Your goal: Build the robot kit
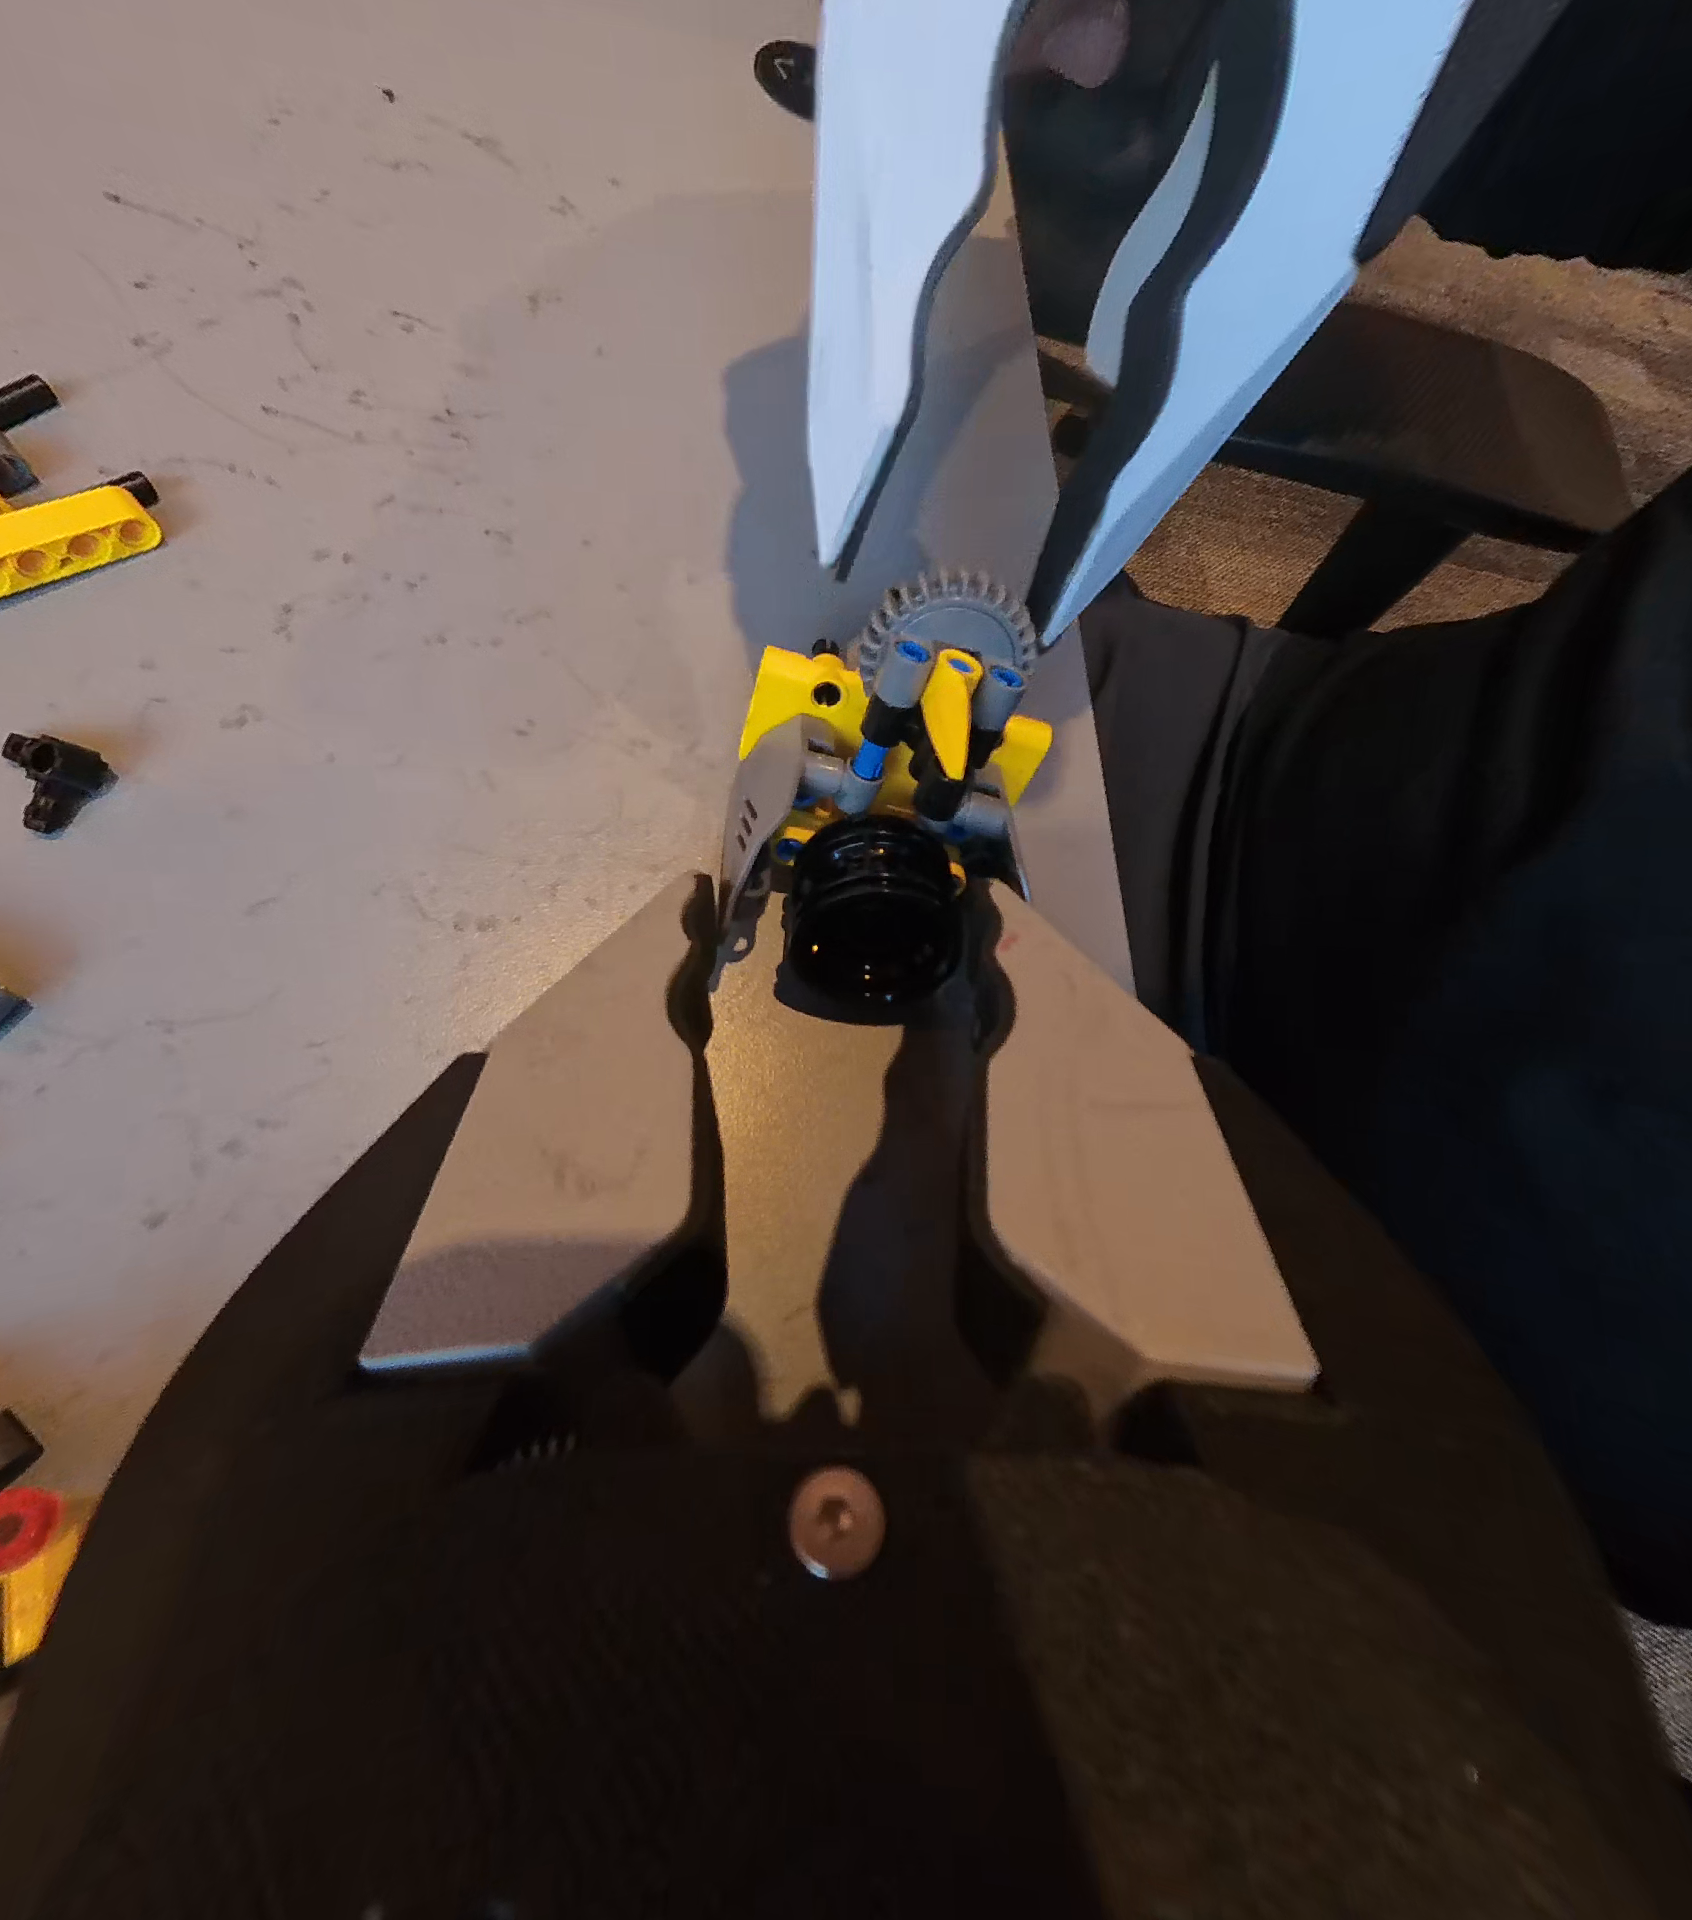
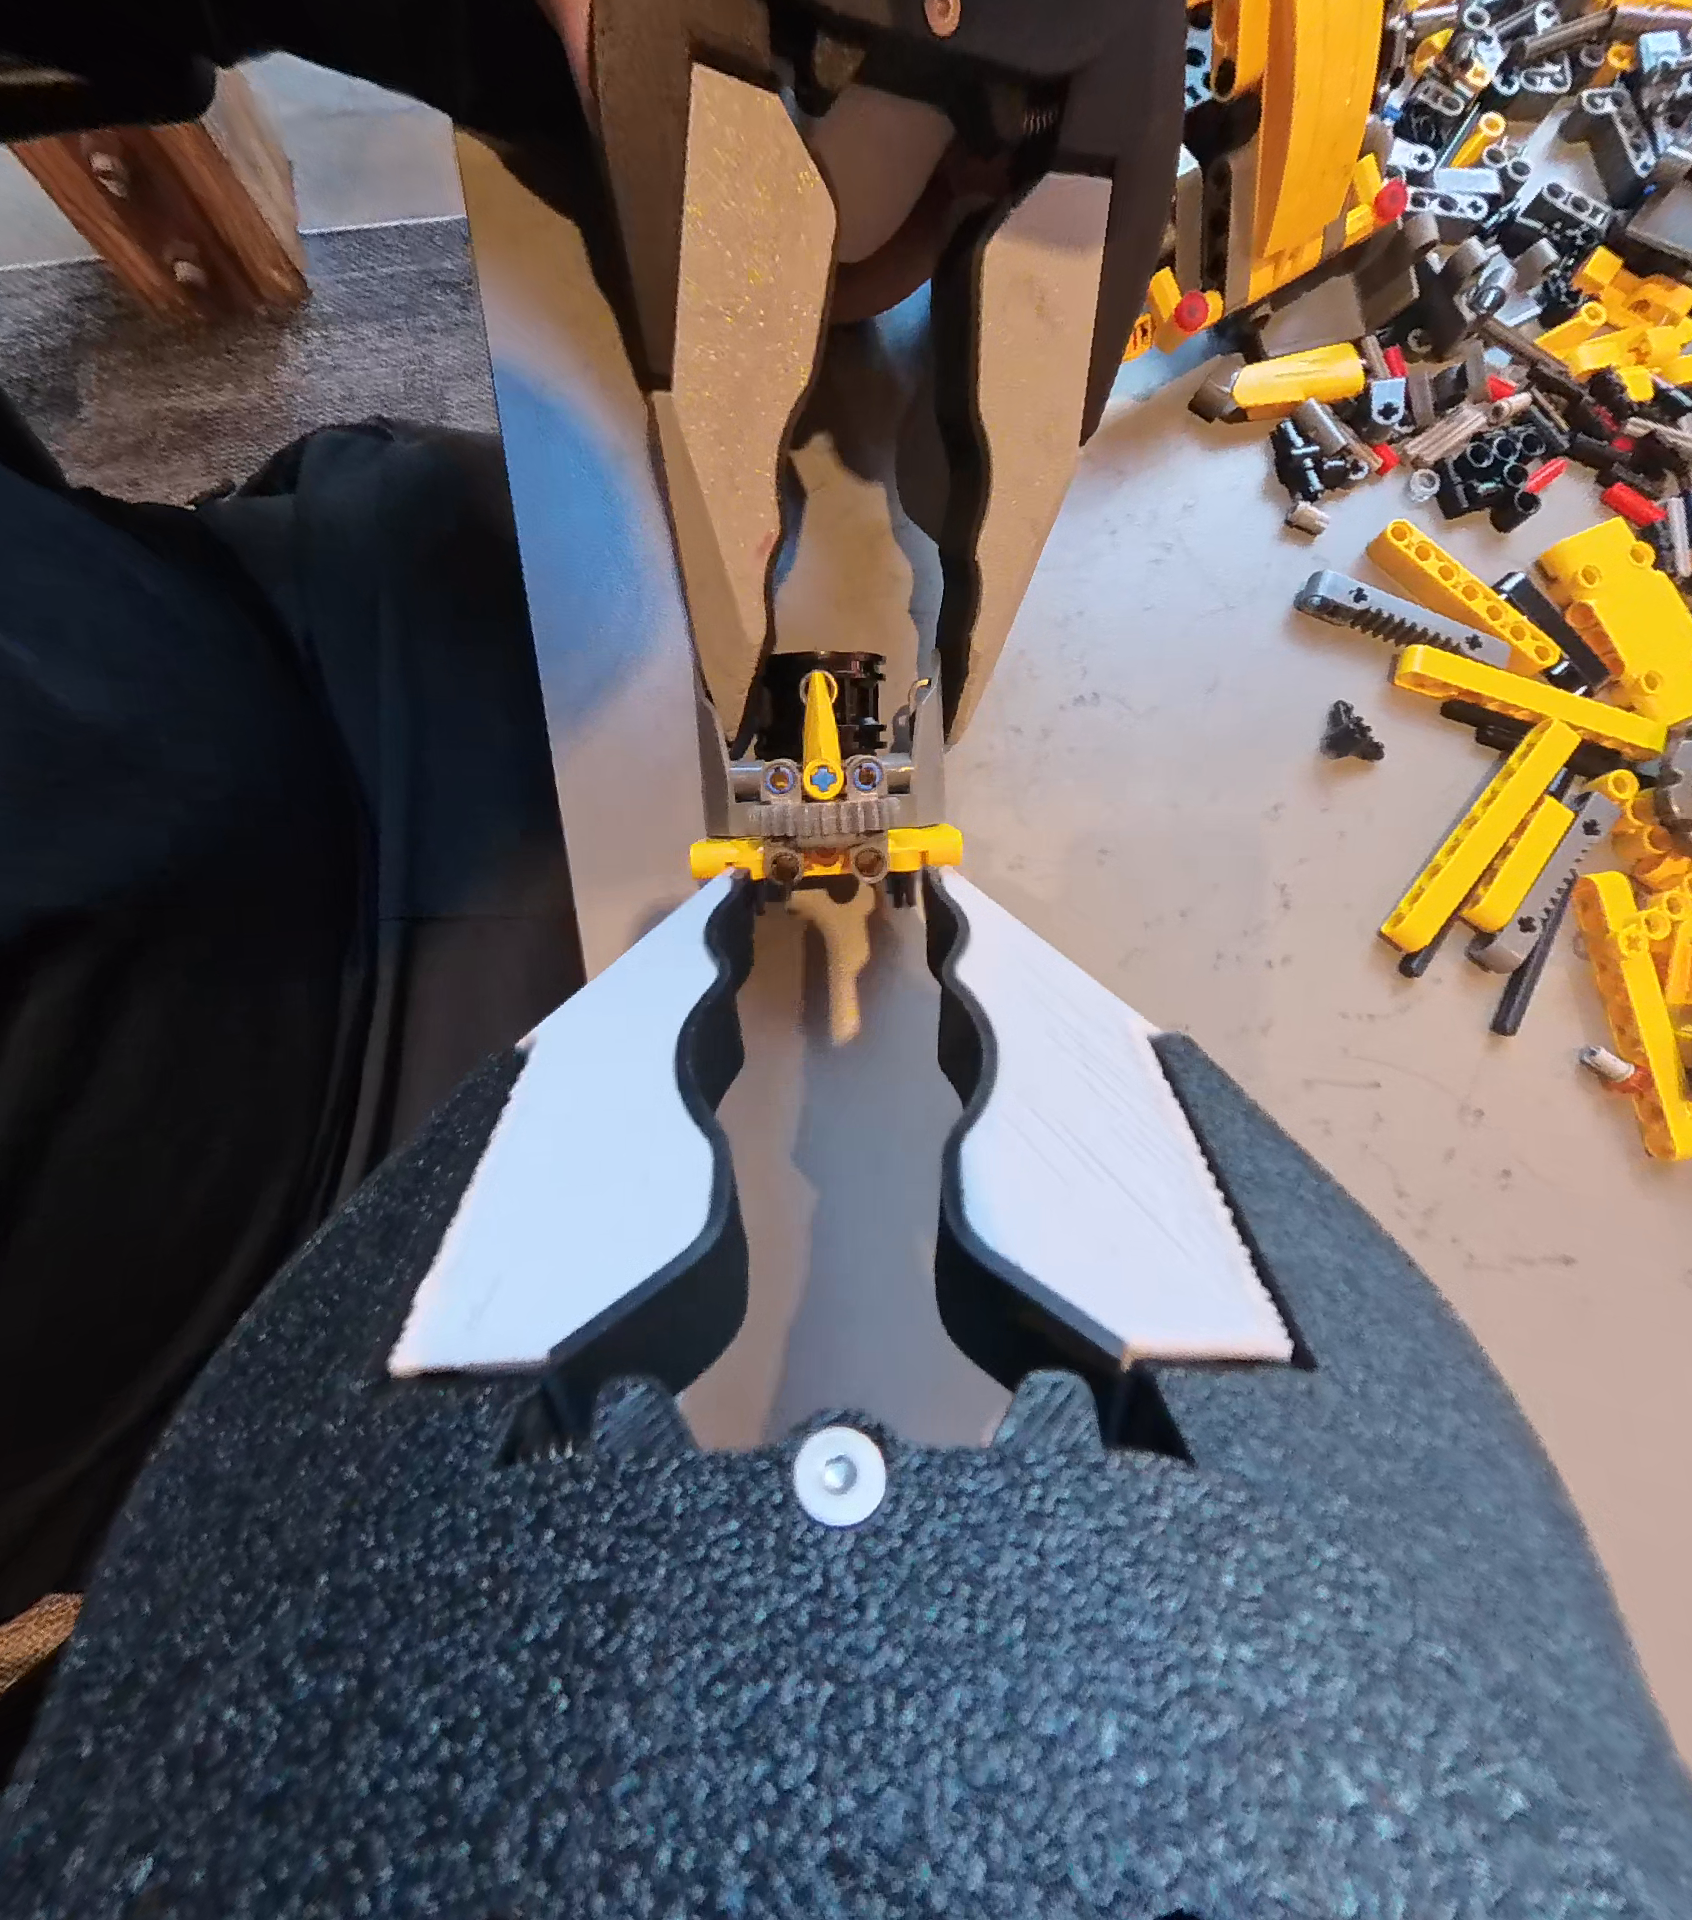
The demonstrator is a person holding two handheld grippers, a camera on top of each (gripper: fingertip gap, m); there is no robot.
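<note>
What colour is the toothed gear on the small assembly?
Grey; the gear shows best in the left wrist view.

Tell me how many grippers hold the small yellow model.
2. The left gripper clamps the model at its black wheel; the right gripper, at the gear.

The small brick assembly sits at the desk edge, which serves as landmark. The left gripper meets the assembly at its wheel end, jaws on either side of it; the right gripper faces it from the opposite, gear end, its tips at the assembly's sides. Farther in from the edge, well apart from the assembly, lies a loose connector, and beyond that a spread pile of bricks.
</note>
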